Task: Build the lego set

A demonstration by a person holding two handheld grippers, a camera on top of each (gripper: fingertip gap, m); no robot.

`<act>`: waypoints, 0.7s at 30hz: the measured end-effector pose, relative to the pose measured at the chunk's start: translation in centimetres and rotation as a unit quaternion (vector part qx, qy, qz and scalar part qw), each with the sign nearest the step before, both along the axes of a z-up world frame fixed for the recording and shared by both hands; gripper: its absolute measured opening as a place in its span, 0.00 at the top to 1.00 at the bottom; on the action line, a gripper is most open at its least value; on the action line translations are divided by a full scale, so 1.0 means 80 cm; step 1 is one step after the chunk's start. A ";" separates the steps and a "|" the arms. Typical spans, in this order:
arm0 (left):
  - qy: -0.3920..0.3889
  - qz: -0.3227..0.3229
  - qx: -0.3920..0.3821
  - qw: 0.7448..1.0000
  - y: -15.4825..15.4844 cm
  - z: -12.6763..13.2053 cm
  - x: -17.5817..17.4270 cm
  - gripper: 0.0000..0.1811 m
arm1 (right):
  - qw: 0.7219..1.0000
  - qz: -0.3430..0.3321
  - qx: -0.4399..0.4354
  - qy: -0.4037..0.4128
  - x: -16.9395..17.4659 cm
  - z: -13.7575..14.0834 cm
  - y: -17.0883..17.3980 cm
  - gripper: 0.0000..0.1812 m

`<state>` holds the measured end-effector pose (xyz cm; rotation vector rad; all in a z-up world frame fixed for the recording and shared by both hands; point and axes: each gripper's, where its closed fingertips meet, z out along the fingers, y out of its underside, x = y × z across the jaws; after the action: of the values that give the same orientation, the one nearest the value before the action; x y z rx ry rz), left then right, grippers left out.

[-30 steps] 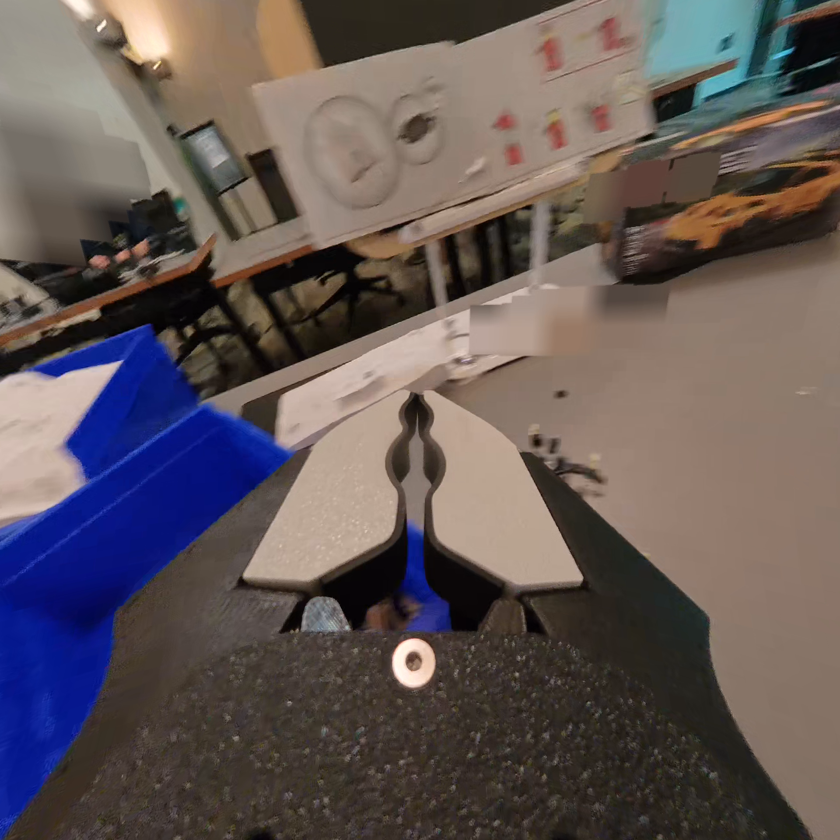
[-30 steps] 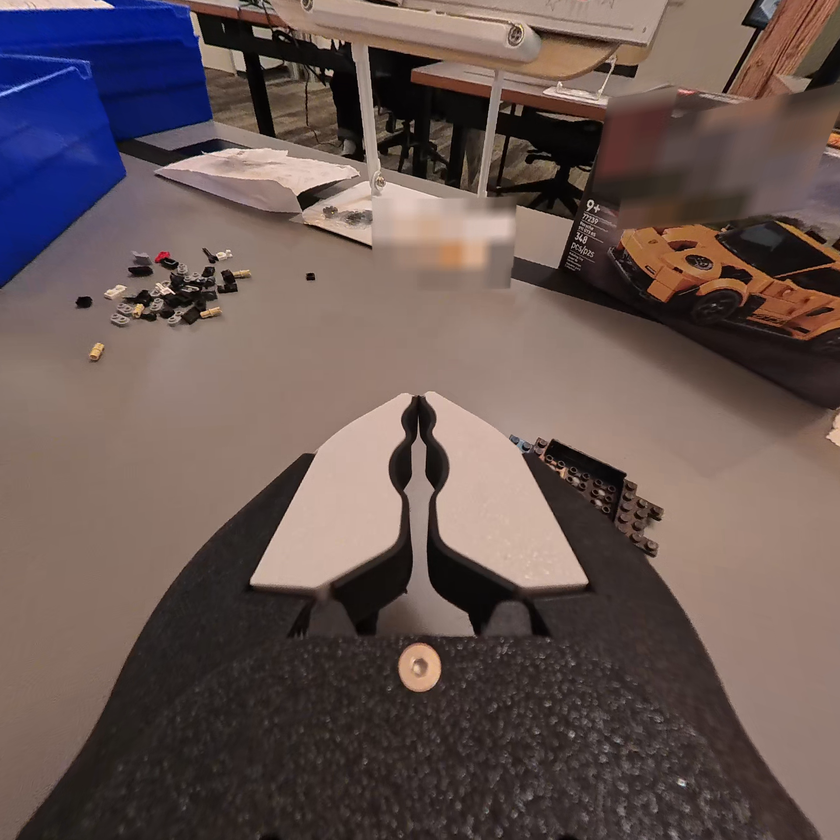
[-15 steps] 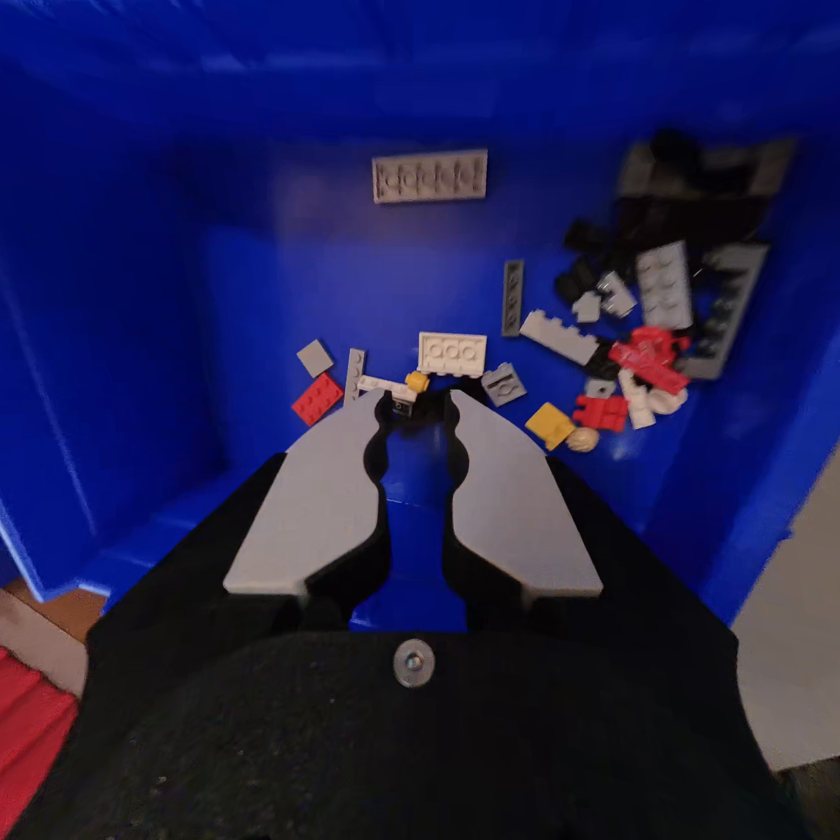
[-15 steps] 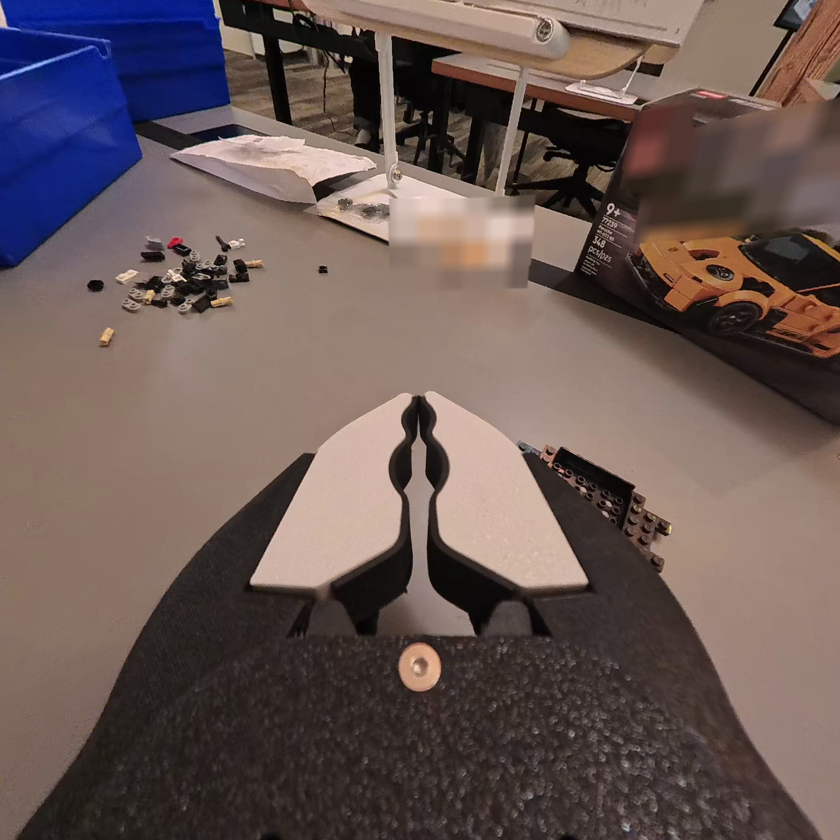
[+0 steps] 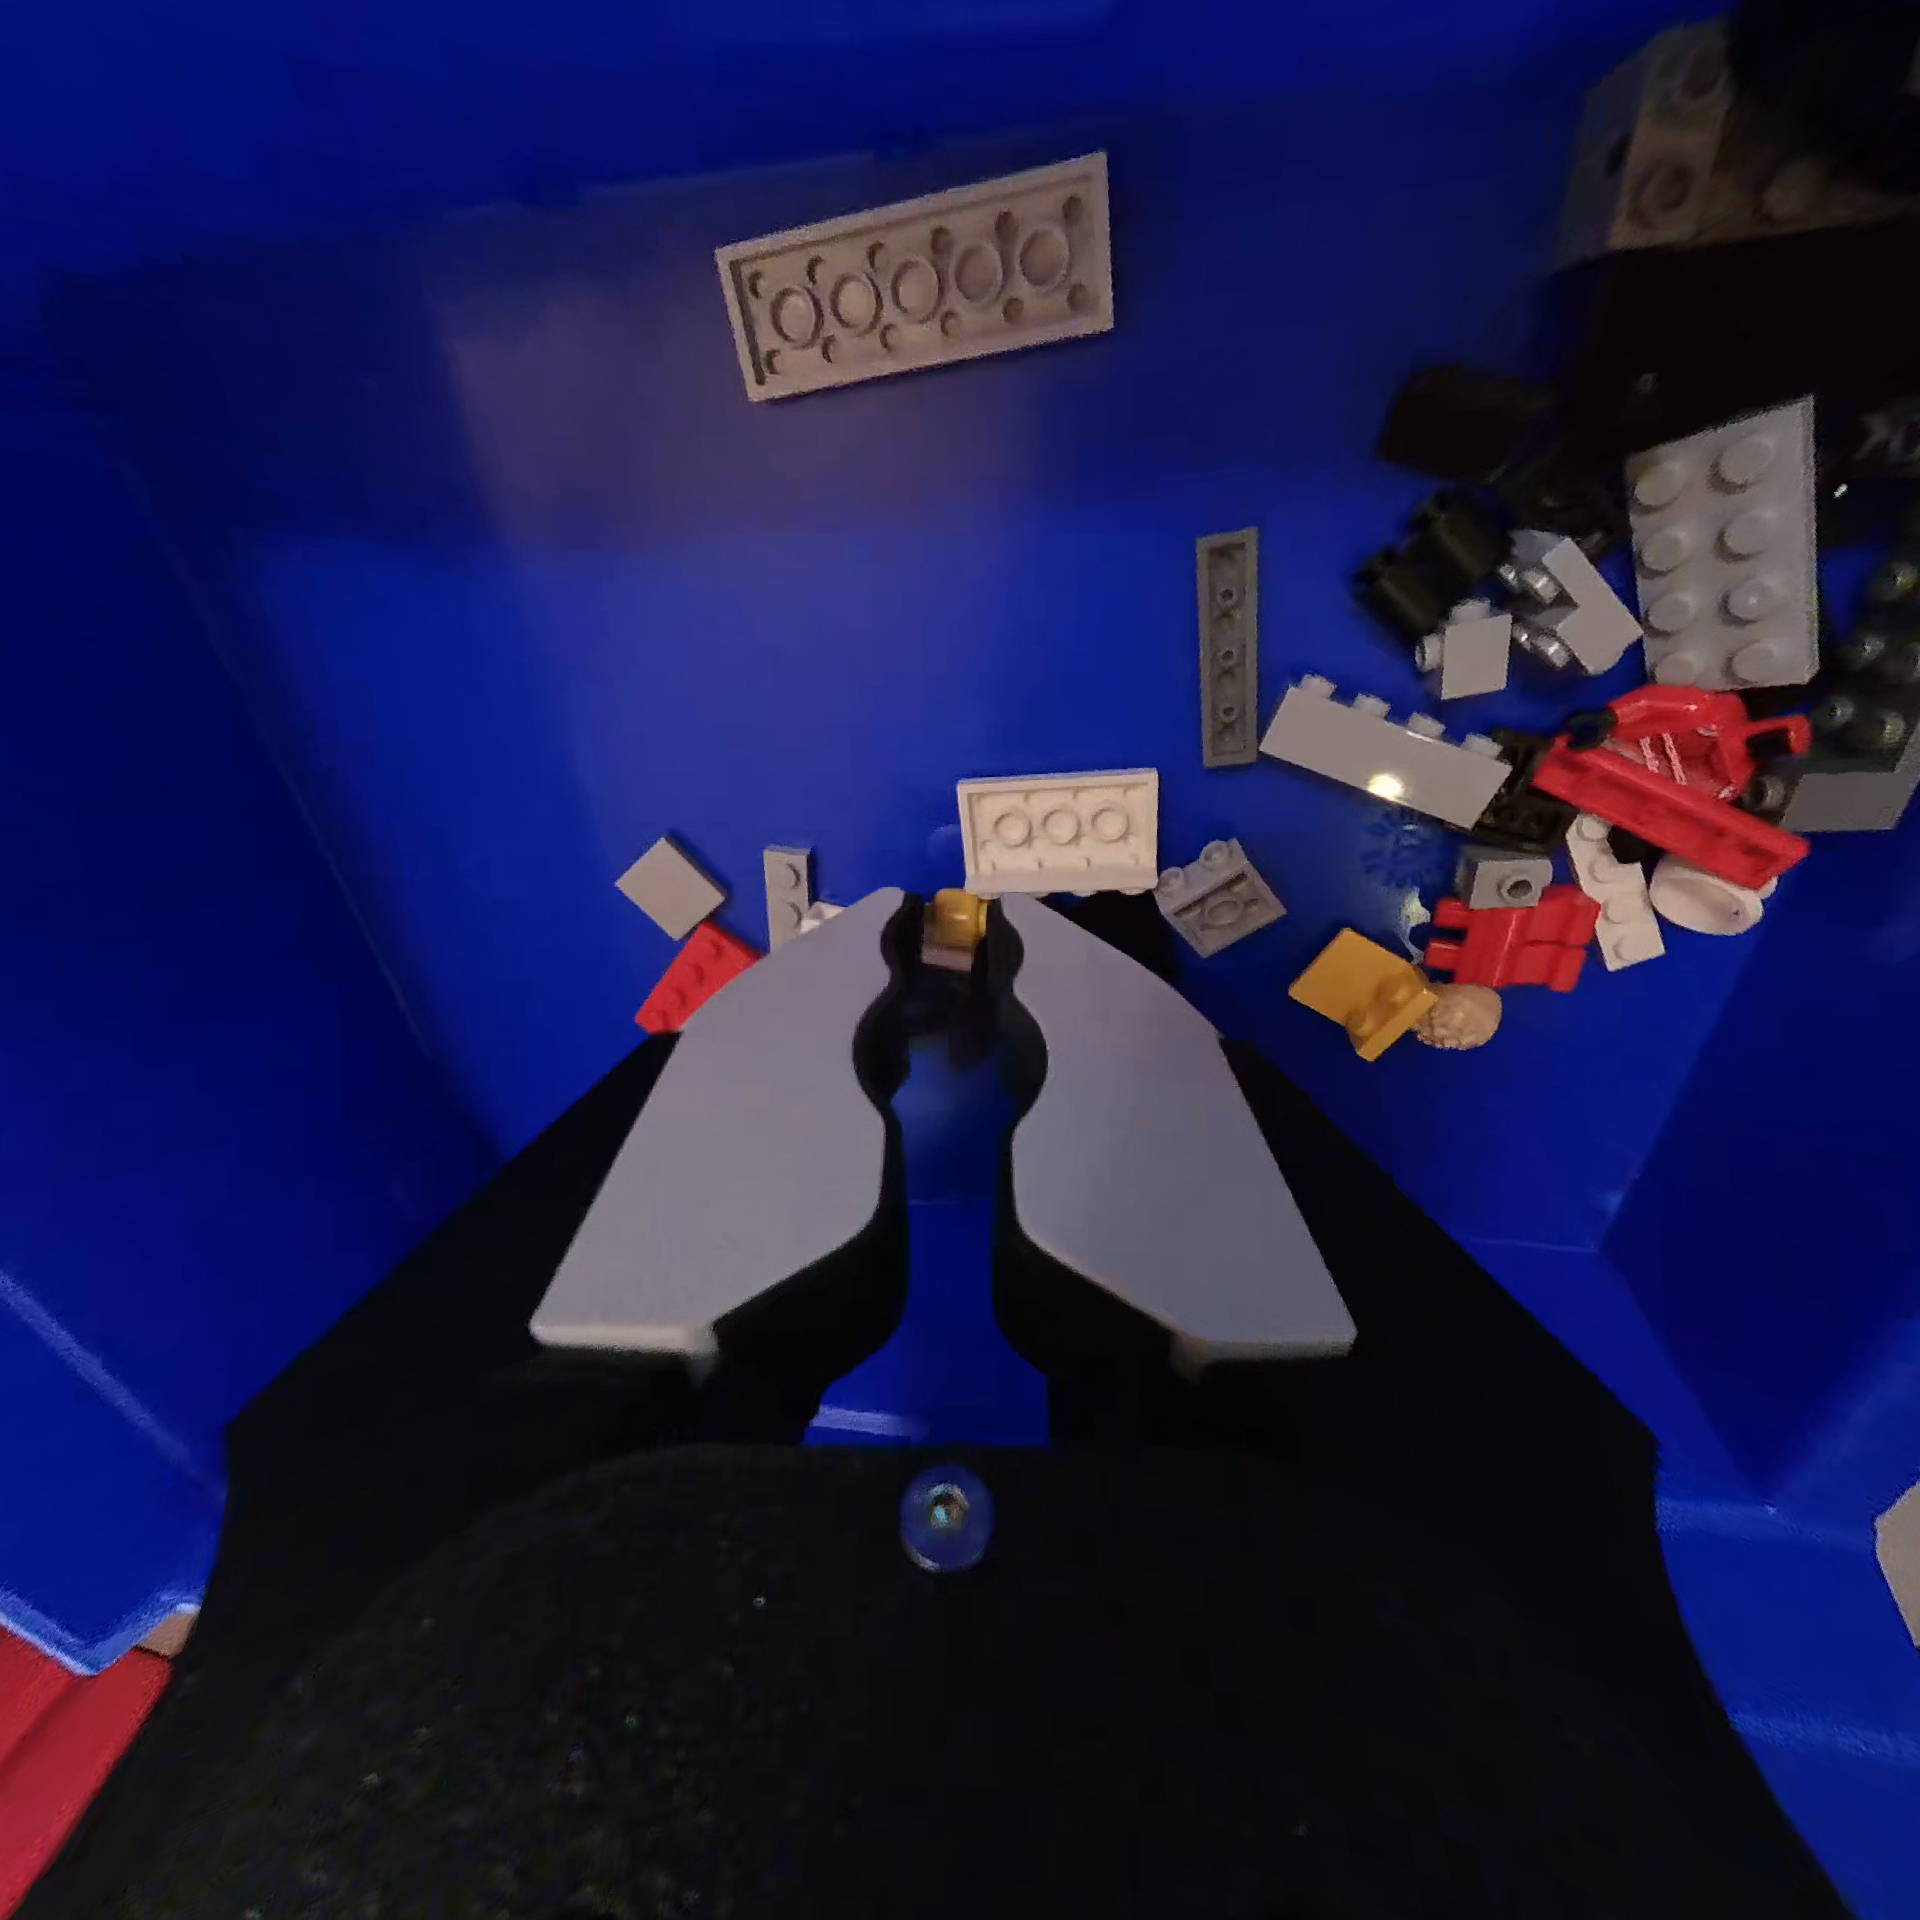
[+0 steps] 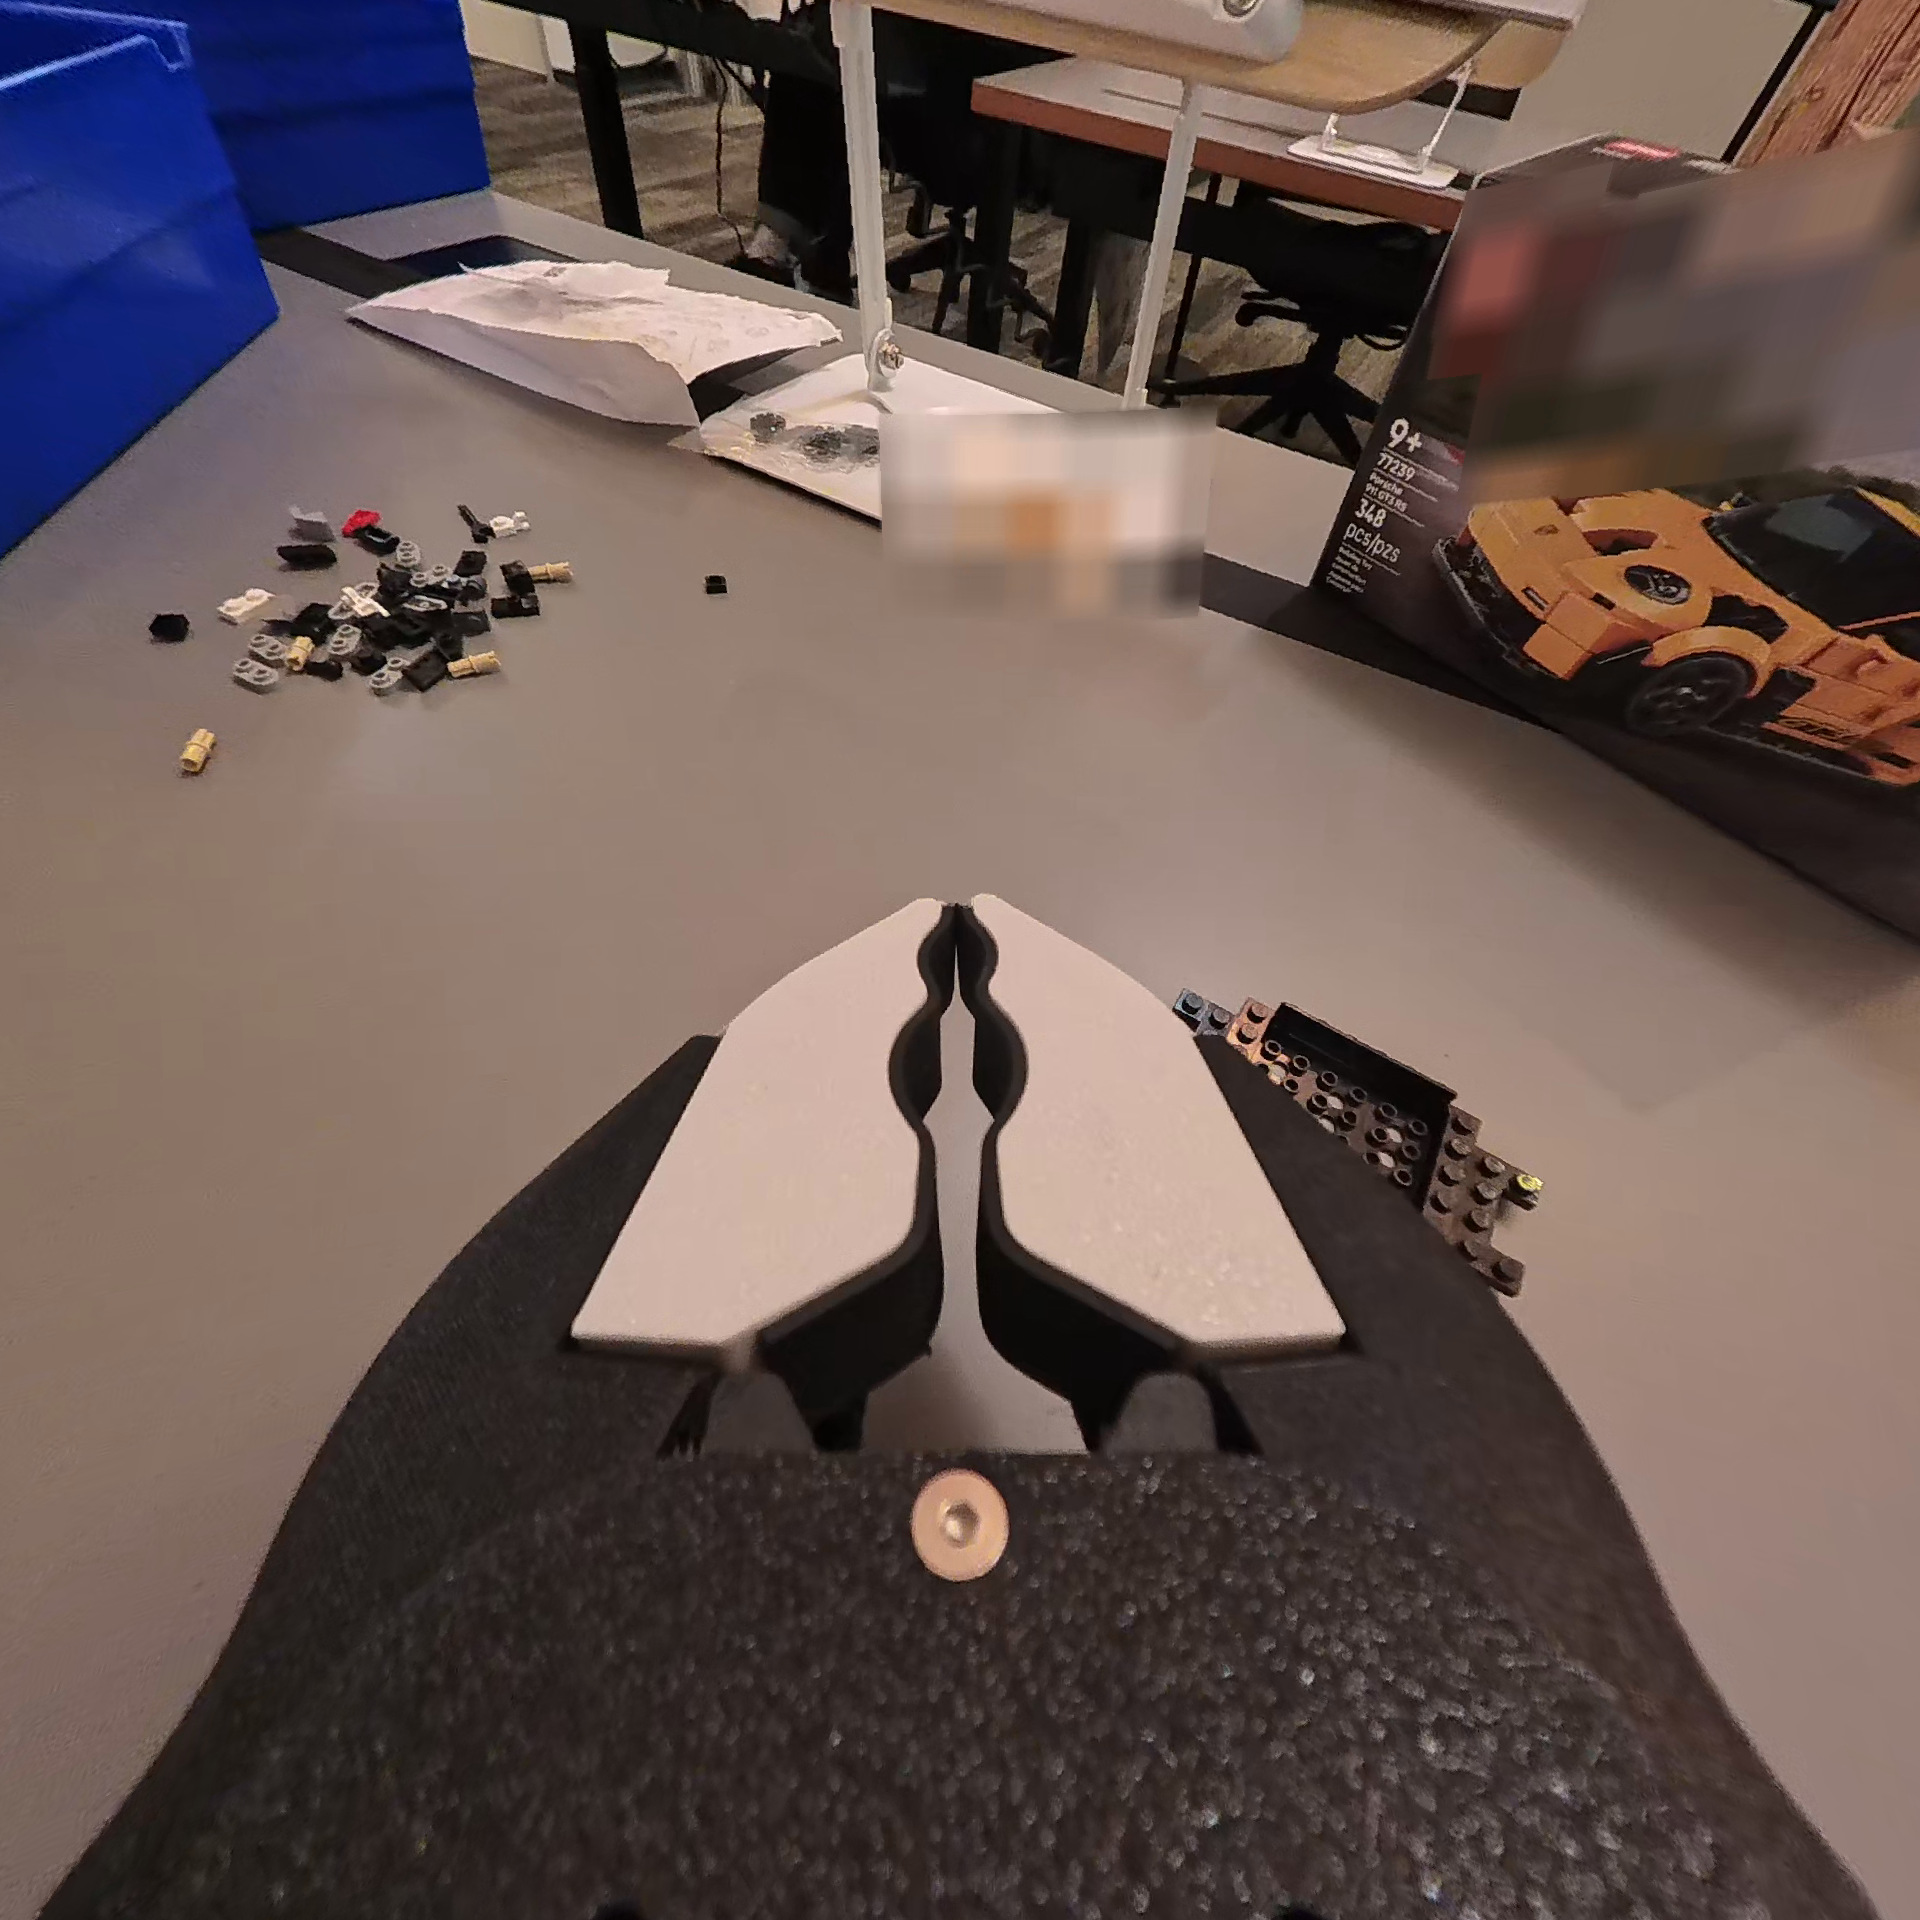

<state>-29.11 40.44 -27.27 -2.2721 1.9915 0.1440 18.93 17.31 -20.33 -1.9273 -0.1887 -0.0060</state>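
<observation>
A grey table point(image 6: 727, 831) fills the right wrist view. At eleven o'clock lies a torn white paper bag point(image 6: 582, 332); just beside it, toward twelve, stand the white legs of a stand point(image 6: 868, 218). Farther back — dark office chairs point(image 6: 1309, 353) and a wood-topped desk point(image 6: 1195, 125), over grey patterned flooring point(image 6: 665, 156).

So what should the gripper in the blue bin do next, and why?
Probably close the left gripper gently. Its tips sit on either side of the small gold piece on the blue bin floor, with a gap either side, so it isn't held yet. Then it can lift.
</observation>
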 end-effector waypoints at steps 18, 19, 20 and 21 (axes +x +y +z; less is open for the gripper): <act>-0.369 -0.138 0.088 0.915 -0.200 0.166 0.239 0.94 | 0.999 0.024 0.042 0.002 -0.014 0.030 -0.009 1.00; -0.379 -0.149 0.066 0.911 -0.222 0.158 0.267 0.94 | 0.999 0.024 0.046 0.000 -0.014 0.033 -0.009 1.00; -0.383 -0.164 0.048 0.908 -0.243 0.145 0.295 0.94 | 0.999 0.022 0.048 -0.004 -0.013 0.036 -0.010 1.00; -0.377 -0.179 0.028 0.908 -0.263 0.127 0.322 0.94 | 0.999 0.019 0.049 -0.009 -0.011 0.038 -0.012 1.00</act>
<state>-3.39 19.42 -17.09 -1.5146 1.8513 -0.6054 18.03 16.38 -17.31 -1.8257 -0.2334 -0.0069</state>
